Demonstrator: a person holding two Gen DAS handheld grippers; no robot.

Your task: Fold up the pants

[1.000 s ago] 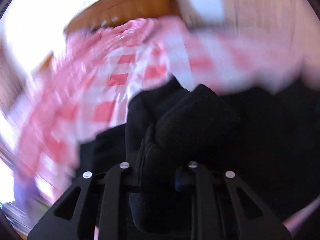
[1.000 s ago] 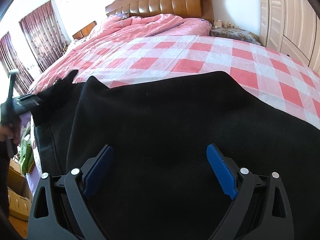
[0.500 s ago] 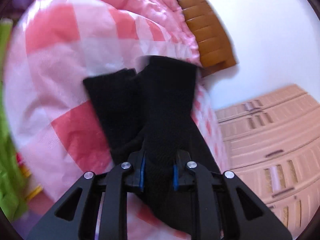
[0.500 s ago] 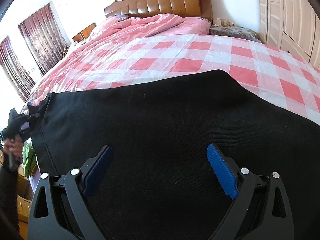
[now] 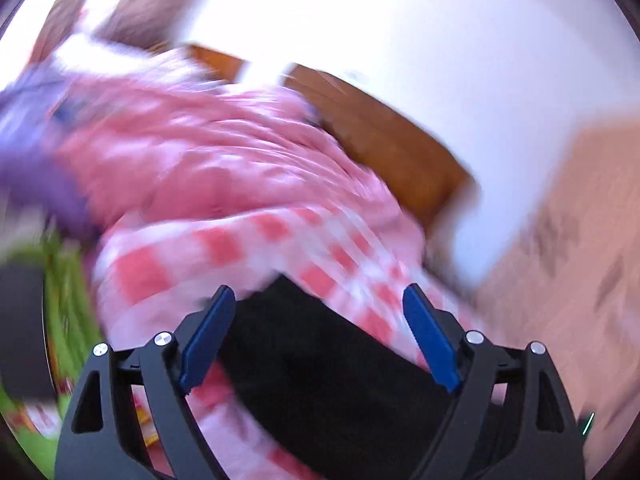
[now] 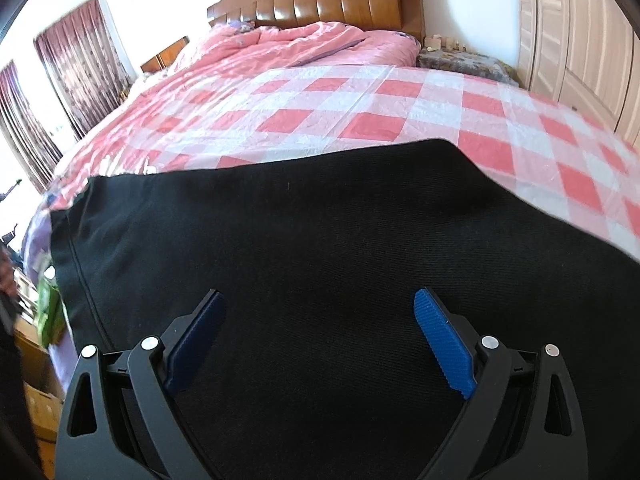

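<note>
Grippers (image 5: 318, 334) (image 6: 320, 338) spread wide, empty, above pants (image 6: 320, 240)

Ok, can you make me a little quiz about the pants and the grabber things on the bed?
1. True or false: the left gripper is clamped on the black pants.
2. What lies directly under the pants: A) a wooden floor, B) a pink checked bedsheet, C) a blue towel?
3. Fill in: the pads on the right gripper are coloured ____.

Key: 1. False, its jaws stand wide apart with the pants below them. 2. B. 3. Blue.
</note>
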